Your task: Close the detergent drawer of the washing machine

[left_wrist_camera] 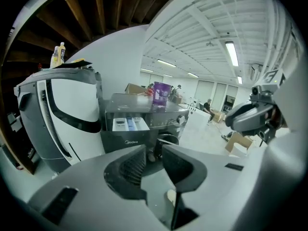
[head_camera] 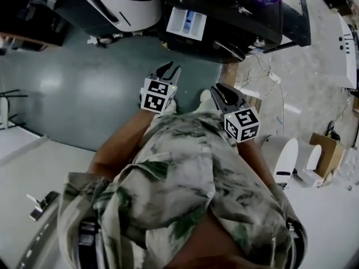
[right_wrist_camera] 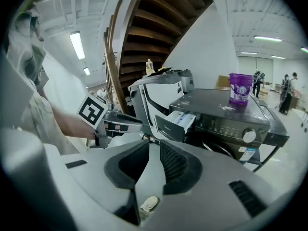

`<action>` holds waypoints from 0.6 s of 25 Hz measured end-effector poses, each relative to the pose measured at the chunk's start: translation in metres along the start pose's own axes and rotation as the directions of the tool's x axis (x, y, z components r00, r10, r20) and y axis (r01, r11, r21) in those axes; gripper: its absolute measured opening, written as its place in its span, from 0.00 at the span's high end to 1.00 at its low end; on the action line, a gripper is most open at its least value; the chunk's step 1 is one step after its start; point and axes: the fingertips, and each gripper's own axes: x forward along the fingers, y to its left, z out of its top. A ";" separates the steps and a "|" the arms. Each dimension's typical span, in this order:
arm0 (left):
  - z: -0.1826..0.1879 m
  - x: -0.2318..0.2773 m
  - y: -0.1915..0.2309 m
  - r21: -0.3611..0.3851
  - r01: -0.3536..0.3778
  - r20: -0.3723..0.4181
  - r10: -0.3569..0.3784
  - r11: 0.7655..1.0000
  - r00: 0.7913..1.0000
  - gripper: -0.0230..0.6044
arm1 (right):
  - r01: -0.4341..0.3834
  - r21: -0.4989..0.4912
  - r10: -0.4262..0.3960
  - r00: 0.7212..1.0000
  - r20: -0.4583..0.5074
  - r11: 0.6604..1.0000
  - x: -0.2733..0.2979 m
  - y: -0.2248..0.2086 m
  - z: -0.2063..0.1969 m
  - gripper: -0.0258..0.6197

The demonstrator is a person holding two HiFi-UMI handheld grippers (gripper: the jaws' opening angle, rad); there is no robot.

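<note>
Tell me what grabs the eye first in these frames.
The open detergent drawer, white with a blue insert, juts from the front of the dark washing machine, at its upper left. A purple tub stands on the machine's top. Nearer the camera, the left tool and right tool hang short of the machine, jaws open and empty.

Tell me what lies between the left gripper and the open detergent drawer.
Only bare floor. In the head view the left gripper hangs short of the detergent drawer with nothing standing between them. The left gripper view shows its jaws apart and empty.
</note>
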 end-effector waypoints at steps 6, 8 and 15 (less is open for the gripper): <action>0.009 0.038 0.026 0.012 -0.071 0.003 0.071 0.997 0.997 0.78 | 0.024 0.070 -0.023 0.999 -0.027 0.997 0.003 -0.018 -0.003 0.82; 0.011 0.052 0.034 0.007 -0.102 0.004 0.102 0.995 0.995 0.78 | 0.038 0.071 -0.036 0.999 -0.030 0.997 0.002 -0.030 -0.001 0.82; 0.011 0.094 0.052 0.016 -0.155 -0.023 0.155 0.988 0.988 0.78 | 0.079 0.119 -0.073 0.996 -0.051 0.990 0.002 -0.063 -0.005 0.82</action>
